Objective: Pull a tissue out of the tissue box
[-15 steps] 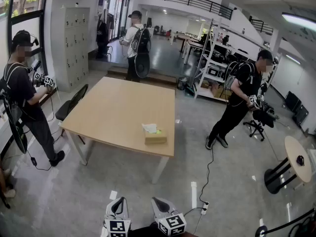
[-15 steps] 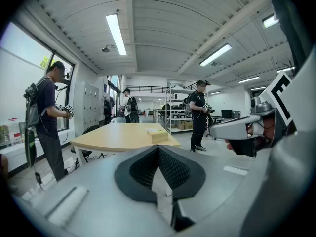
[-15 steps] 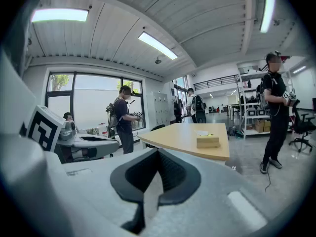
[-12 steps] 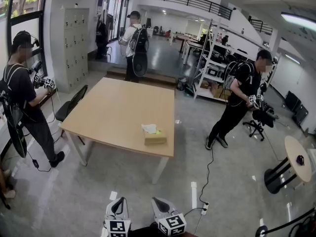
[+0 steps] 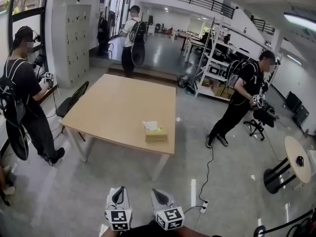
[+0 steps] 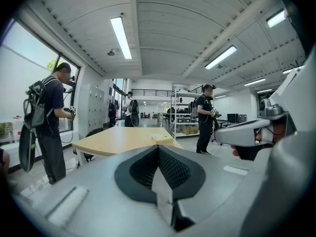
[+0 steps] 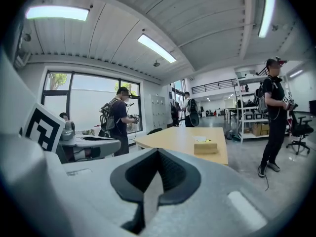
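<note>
A tan tissue box (image 5: 156, 134) with a white tissue sticking up from its top stands near the front right edge of a light wooden table (image 5: 118, 110). In the head view my left gripper (image 5: 118, 190) and right gripper (image 5: 158, 192) are at the bottom edge, side by side and well short of the table. Both are shut with nothing between their jaws. The left gripper view shows the box (image 6: 162, 138) far ahead beyond the shut left gripper (image 6: 158, 148). In the right gripper view the box (image 7: 205, 146) is ahead to the right of the shut right gripper (image 7: 157, 152).
Three people with backpacks stand around the table: one at the left (image 5: 24, 93), one at the back (image 5: 131, 38), one at the right (image 5: 242, 100). A black chair (image 5: 71, 102) is at the table's left. A cable and power strip (image 5: 203, 206) lie on the floor at the right.
Both grippers now show a little higher in the head view. The person at the left has shifted stance. The tissue box has not moved.
</note>
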`<state>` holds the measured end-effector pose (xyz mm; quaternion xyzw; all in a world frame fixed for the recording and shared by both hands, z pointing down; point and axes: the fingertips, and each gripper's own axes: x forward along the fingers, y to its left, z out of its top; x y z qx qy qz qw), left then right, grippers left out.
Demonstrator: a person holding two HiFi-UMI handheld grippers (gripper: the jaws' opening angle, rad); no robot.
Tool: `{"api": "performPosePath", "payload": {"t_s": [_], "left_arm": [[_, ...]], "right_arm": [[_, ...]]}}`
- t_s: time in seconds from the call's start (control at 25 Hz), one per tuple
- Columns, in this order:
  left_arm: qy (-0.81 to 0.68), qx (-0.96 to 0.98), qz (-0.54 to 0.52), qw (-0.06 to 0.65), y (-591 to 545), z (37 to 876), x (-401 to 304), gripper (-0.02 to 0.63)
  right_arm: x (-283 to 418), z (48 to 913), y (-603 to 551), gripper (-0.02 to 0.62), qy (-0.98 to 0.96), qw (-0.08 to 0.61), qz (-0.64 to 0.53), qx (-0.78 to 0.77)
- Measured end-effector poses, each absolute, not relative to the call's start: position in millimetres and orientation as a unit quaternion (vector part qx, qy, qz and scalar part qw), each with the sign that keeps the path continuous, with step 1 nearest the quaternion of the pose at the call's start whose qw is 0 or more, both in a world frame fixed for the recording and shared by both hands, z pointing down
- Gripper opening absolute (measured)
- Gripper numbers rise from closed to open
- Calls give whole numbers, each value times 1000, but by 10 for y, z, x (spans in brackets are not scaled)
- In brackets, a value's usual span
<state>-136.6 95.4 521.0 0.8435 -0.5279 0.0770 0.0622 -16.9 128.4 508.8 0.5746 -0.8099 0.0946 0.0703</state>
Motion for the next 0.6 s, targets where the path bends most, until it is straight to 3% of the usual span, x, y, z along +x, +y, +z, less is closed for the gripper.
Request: {"api": "performPosePath", "payload": {"t_s": [0.6], "left_arm": [[-532,837,105,77,1070,5443,-1270,18]], "right_arm": [[-96,5310,1349,-9,-808,93,135,566]]}}
